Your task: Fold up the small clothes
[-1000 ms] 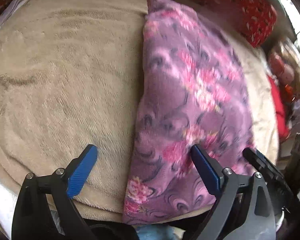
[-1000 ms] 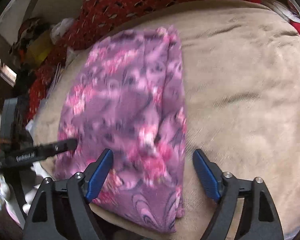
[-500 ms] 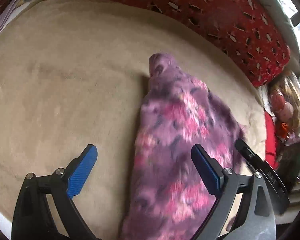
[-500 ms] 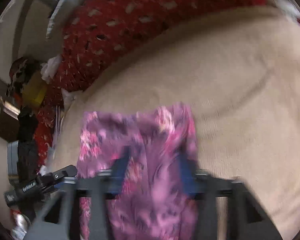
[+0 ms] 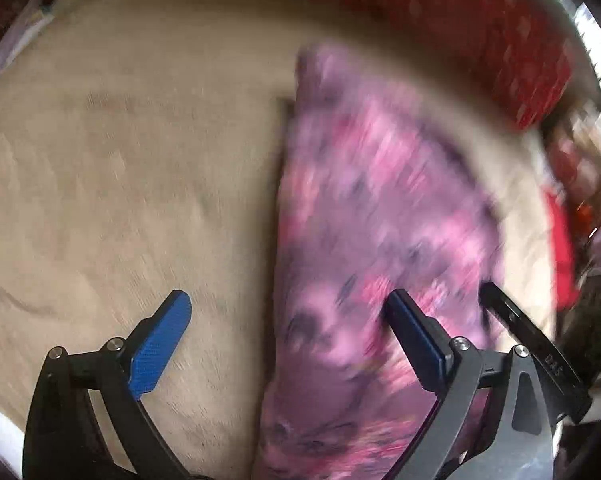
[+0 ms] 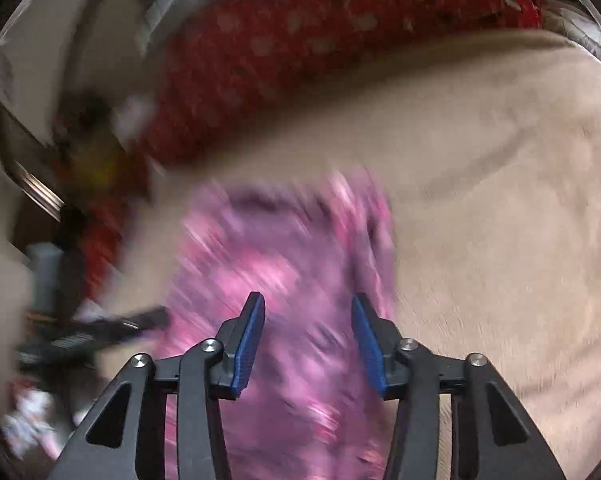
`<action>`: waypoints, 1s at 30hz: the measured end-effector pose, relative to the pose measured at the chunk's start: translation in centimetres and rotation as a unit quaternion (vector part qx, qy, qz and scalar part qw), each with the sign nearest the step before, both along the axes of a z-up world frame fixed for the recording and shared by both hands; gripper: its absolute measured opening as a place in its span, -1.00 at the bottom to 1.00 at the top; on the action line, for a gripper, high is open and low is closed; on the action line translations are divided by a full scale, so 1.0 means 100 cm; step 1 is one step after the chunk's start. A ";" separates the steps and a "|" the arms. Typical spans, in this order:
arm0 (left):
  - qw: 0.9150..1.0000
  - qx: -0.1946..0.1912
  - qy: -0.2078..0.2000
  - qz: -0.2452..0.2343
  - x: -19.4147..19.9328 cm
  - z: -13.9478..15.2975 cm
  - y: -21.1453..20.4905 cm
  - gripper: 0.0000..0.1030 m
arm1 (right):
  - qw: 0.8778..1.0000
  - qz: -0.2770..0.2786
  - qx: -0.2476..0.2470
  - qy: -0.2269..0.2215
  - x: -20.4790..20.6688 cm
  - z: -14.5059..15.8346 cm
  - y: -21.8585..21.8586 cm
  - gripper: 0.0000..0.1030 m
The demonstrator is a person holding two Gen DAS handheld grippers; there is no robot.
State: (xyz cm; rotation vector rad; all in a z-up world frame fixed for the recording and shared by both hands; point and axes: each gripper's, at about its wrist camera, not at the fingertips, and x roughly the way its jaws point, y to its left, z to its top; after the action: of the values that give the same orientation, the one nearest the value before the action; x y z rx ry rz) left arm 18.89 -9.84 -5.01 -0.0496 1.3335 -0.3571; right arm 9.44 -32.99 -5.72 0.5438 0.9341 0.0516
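Writing: pale lettering on the black bar of the other tool at the left view's right edge, too blurred to read.
Garment: purple-and-pink floral fleece cloth (image 5: 380, 220), a long folded strip on the beige plush blanket (image 5: 120, 160), red patterned cushion (image 5: 480, 20) behind.
Left gripper (image 5: 288, 320): blue pads spread wide, straddling the cloth's left edge, gripping nothing.
Right gripper (image 6: 308, 320): pads partly apart over the cloth's near end; contact unclear through blur.
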 end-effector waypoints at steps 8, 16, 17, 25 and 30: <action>0.998 0.018 -0.050 -0.013 -0.050 0.027 0.021 0.92 | 0.998 0.021 -0.048 -0.026 -0.044 0.037 0.014 0.06; 1.000 0.006 -0.013 0.008 -0.073 0.008 0.038 0.94 | 0.998 -0.037 -0.025 0.038 -0.081 0.012 0.001 0.33; 1.000 0.025 -0.015 -0.001 -0.078 0.002 0.037 0.94 | 0.998 -0.030 -0.042 0.037 -0.086 0.013 0.005 0.37; 0.997 0.054 -0.054 -0.021 -0.122 0.005 0.047 0.94 | 0.993 -0.041 -0.097 0.055 -0.105 0.012 0.015 0.59; 0.993 0.061 -0.099 -0.034 -0.162 0.019 0.052 0.94 | 0.992 -0.052 -0.108 0.050 -0.127 0.026 0.022 0.60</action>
State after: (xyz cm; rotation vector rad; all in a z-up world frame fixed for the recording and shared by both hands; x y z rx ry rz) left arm 2.70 -4.64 -3.14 0.1313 1.1595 -0.3287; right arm -3.23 -30.82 -3.15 0.3959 0.9942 -0.1699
